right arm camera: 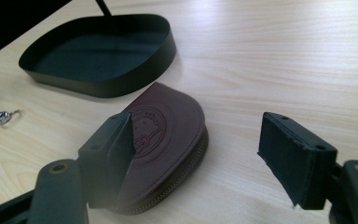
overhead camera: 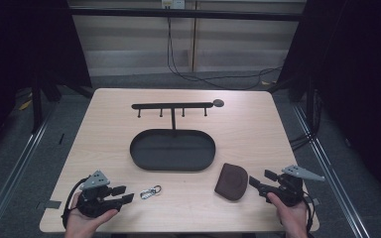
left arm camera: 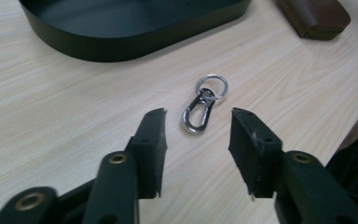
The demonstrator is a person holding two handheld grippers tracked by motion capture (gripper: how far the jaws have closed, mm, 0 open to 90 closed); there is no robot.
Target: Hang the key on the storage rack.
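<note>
Tabletop bears keyring (left arm camera: pixel 204 104) just ahead of spread left gripper (left arm camera: pixel 196 140).

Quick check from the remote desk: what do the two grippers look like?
Both are black. The left gripper and right gripper each carry a grey three-cornered plate on top and trail a black cable. Their jaws are flat black pads on arms with brass-coloured rivets.

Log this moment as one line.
left gripper: open, at key clip | right gripper: open, at brown pouch | tray: empty
</note>
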